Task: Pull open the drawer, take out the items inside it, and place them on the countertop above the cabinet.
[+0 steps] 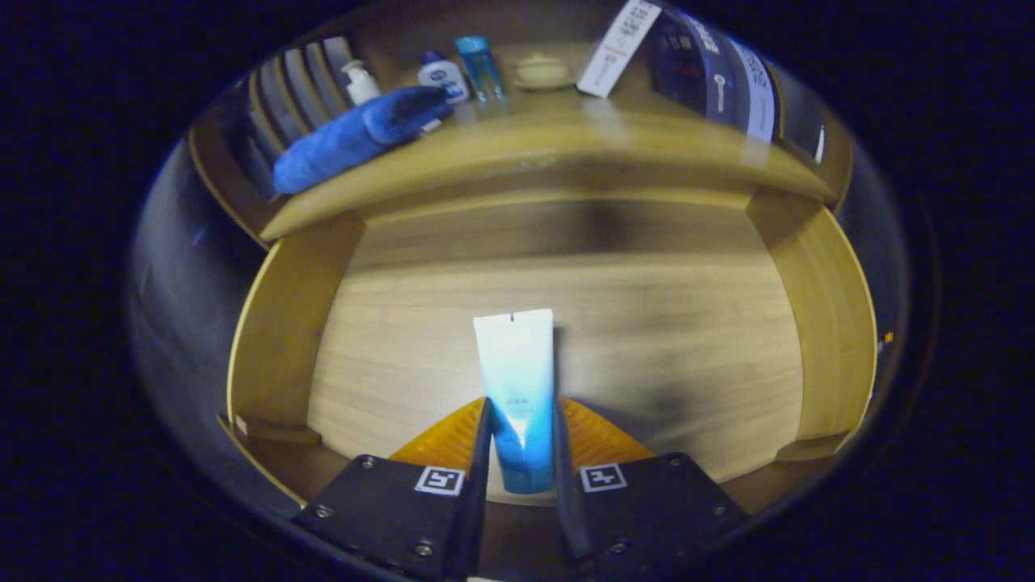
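Drawer (pixel 283 339), pulled open, lies spread below me, its pale wooden floor ringed by low side walls at 9 and 3 o'clock. A white-to-blue tube (pixel 517 380) stands between my two fingers, its flat crimped end pointing away toward 12 o'clock and its darker blue end nearest me. My gripper (pixel 521 453) is closed down narrow on it: one finger presses along each flank of the tube's lower half, so I have it pinched from both sides. Whether the tube touches the drawer floor or is raised off it, I cannot tell.

Beyond the tube, at 12 o'clock, the countertop (pixel 566 145) runs across above the drawer. On it, toward 11 o'clock, lies a rolled blue towel (pixel 356 137). Just behind the towel stand a small white pump bottle (pixel 360 81), a white bottle with a blue cap (pixel 442 74) and a slim blue tube (pixel 481 65). A small pale lidded dish (pixel 542 71) sits near 12 o'clock. At 1 o'clock a tall white box (pixel 618 47) leans beside a dark blue package (pixel 711 77).
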A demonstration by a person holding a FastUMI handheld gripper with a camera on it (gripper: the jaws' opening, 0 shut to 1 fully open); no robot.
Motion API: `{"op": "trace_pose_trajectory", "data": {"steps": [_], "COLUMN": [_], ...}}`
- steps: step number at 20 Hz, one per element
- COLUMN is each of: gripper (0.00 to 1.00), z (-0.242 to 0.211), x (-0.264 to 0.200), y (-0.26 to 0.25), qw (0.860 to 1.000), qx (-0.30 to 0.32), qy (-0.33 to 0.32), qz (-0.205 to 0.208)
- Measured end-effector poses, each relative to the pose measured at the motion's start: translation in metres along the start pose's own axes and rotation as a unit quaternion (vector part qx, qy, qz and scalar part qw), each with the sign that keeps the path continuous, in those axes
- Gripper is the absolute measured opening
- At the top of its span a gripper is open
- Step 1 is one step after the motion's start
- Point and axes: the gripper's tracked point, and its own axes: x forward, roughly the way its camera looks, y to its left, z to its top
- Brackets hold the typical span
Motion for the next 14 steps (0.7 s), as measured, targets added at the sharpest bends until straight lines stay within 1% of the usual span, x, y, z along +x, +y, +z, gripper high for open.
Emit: {"op": "trace_pose_trajectory", "data": {"steps": [1,4,6,9,11,14], "gripper": [0.38,0.37,0.37,0.37,0.37,0.37], "z": [0.004,0.017,0.028,0.047,0.060,0.084], "x": [-0.007,-0.032,-0.051,-0.084,-0.108,-0.146], "y": [0.003,0.002,0.001,0.003,0.001,0.007], "qw": [1.000,0.995,0.988,0.974,0.965,0.946], "qx": [-0.005,-0.012,0.001,0.030,0.021,0.001], "qy": [-0.026,-0.101,-0.151,-0.220,-0.259,-0.321], "qz": [0.009,0.003,0.010,0.042,0.039,0.050]}}
